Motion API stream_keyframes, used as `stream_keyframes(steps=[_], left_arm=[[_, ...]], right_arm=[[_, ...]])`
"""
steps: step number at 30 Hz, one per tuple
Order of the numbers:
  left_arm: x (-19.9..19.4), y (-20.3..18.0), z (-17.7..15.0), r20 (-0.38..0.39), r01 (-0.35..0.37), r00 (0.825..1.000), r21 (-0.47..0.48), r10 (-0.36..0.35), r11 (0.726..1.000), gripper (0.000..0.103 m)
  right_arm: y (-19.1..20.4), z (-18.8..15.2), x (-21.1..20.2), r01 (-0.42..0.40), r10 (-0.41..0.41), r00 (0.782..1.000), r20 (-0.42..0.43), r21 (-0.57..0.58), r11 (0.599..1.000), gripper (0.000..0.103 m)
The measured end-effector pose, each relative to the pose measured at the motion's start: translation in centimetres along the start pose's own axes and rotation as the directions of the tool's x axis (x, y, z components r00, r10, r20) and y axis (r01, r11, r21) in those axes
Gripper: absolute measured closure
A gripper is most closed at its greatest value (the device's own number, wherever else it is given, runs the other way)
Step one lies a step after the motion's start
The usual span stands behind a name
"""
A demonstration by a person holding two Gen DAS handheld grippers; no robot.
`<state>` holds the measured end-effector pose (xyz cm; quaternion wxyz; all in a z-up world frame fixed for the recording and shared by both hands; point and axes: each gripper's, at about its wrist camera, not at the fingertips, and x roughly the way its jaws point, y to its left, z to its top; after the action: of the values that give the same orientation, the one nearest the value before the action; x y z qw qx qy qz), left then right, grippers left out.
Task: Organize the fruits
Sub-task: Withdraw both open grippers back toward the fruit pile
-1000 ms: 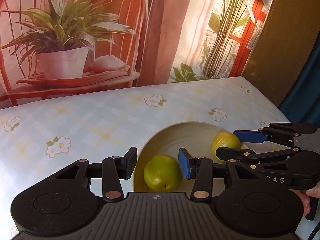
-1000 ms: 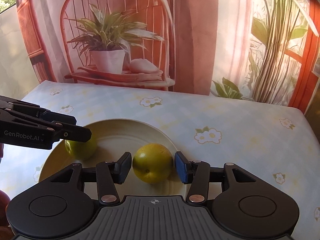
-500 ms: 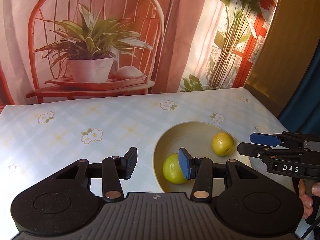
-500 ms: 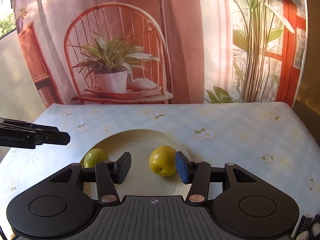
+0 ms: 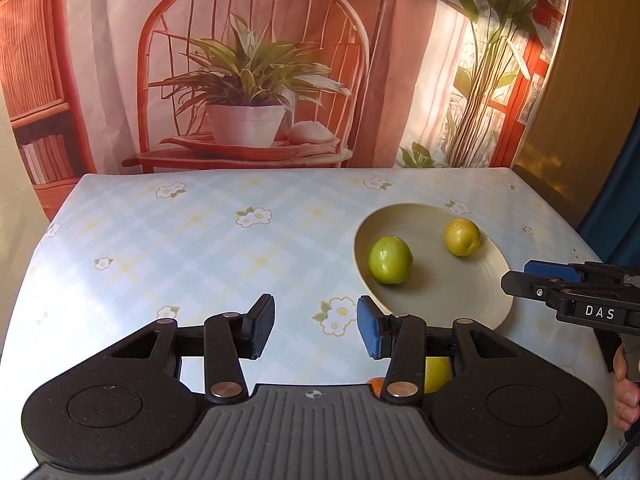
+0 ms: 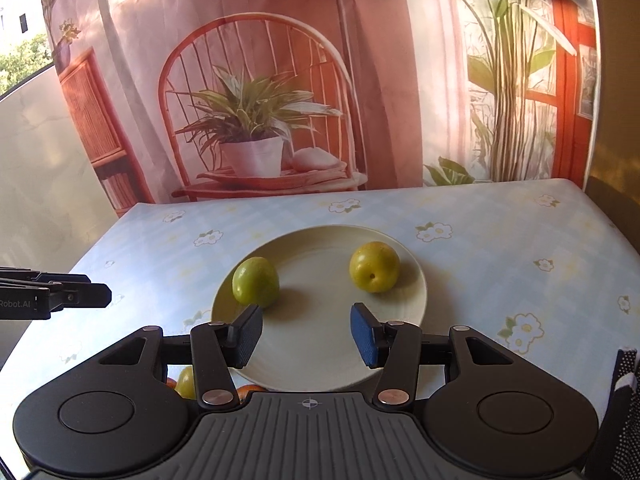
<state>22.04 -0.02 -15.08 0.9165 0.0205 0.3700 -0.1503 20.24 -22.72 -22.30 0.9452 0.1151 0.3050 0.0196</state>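
Since a second ago we have drawn both grippers back from the plate (image 6: 416, 280). The left gripper (image 5: 316, 328) and right gripper (image 6: 306, 336) each hang released, nothing between the pads. The green fruit (image 6: 255, 281) and yellow fruit (image 6: 374, 266) lie apart on the plate. The right view alone shows more fruit (image 6: 186, 383) at the near table edge.

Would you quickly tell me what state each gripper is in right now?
Left gripper: open, holding nothing.
Right gripper: open, holding nothing.
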Motion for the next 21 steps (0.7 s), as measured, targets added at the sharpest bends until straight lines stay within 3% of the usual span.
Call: stream_keyframes(steps=[10,21], left_arm=[[-1.1,-0.1,-2.9,-0.027,0.005,1.000,-0.019,-0.006,1.000,0.055],[-1.5,0.4,-4.0,-0.040,-0.008,0.999,-0.045,0.006,0.999,0.055]], right_arm=[[1.9,-2.8,-0.2,-0.005,0.002,0.998,-0.061,-0.040,0.999,0.057],[2.4,-3.5,-0.1,-0.018,0.014,0.996,-0.091,-0.039,0.999,0.057]])
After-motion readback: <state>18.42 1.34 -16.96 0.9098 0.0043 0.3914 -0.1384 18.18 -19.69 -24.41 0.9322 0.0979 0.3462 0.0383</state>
